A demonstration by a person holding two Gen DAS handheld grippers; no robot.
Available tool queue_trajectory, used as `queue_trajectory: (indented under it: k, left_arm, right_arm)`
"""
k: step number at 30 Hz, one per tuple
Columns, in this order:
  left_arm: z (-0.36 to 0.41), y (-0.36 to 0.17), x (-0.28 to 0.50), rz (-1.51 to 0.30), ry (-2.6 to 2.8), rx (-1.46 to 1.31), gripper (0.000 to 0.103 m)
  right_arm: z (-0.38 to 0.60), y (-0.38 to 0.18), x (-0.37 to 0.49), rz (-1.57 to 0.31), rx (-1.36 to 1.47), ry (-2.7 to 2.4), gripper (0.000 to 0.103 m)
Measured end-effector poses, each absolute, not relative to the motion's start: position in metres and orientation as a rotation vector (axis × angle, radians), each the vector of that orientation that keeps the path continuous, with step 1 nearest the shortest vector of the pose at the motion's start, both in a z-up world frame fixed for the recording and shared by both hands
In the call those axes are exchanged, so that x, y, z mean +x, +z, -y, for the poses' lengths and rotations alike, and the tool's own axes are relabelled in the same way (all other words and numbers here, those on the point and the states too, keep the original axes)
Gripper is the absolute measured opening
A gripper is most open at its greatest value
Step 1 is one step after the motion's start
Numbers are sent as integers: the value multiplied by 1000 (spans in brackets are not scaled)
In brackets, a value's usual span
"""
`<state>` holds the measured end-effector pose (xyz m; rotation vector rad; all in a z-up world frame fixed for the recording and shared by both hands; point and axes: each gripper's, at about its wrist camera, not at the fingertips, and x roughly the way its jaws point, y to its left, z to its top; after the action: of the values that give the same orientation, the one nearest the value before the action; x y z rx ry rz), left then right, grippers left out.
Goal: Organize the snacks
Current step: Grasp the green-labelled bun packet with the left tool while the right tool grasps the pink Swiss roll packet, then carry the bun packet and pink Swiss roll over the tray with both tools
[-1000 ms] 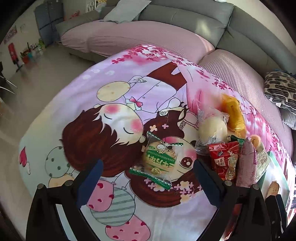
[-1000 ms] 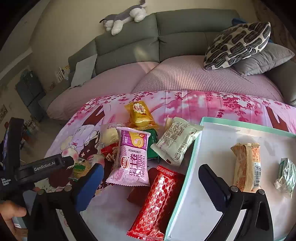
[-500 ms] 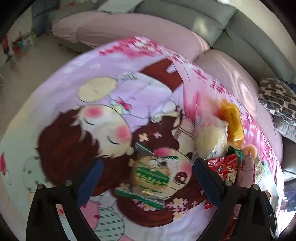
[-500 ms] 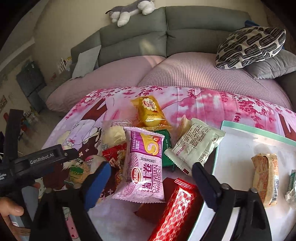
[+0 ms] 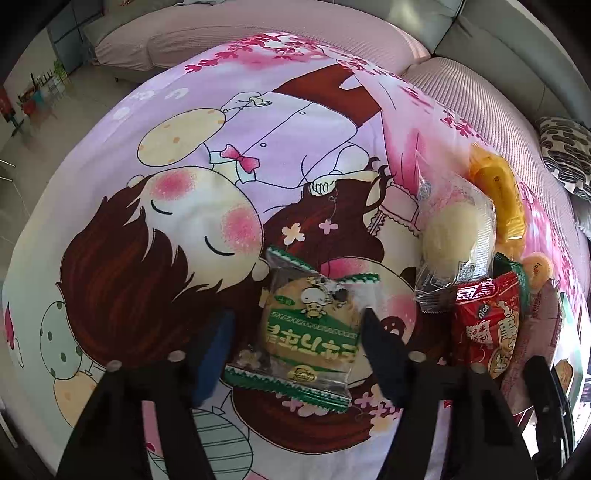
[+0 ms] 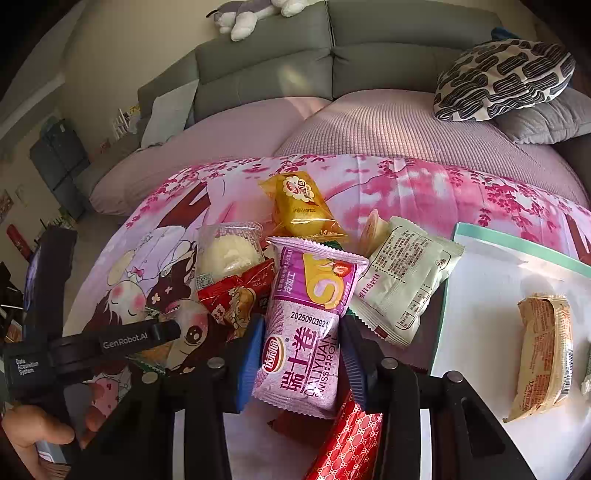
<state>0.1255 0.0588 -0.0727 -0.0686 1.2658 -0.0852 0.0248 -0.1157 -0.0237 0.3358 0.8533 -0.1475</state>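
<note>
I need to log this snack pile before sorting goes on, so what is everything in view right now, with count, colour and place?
cookie packet: 1, clear with green ends, between the left jaws
Swiss roll packet: 1, purple, between the right jaws
yellow cake packet: 1, far end of pile
white bun packet: 1, clear, left of the roll
red snack packet: 1, below the bun
pale green packet: 1, right of the roll
red patterned bar: 1, near edge
tray: 1, white, green rim, right
tan packet: 1, on tray
cartoon cloth: 1, pink, under the pile
sofa: 1, grey, behind
patterned pillow: 1, black and white, on sofa
plush toy: 1, grey and white, on sofa back
left gripper: 1, black, blue pads; jaws have just been closing
right gripper: 1, same; also closing
hand: 1, holding left gripper
</note>
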Motion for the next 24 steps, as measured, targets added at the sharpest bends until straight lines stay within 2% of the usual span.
queue_trajectory:
  k: [1,3,11,24]
  left_arm:
    - [-59,-72,125,-1264,-89,-75,55]
    - [-60,-72,125,-1264,-92,-83,53]
    - [-64,-57,117,-1235,-142,-165,52]
    - [-62,-5,99,-1095,-202,-180,52]
  right_arm:
    - [116,-23,24,-853,342,-146,40]
    - [117,-22,23,-852,348,-145,39]
    - [123,-13,17,-830,382,-149,37]
    - [141,16,-7,-796,421,-216,37]
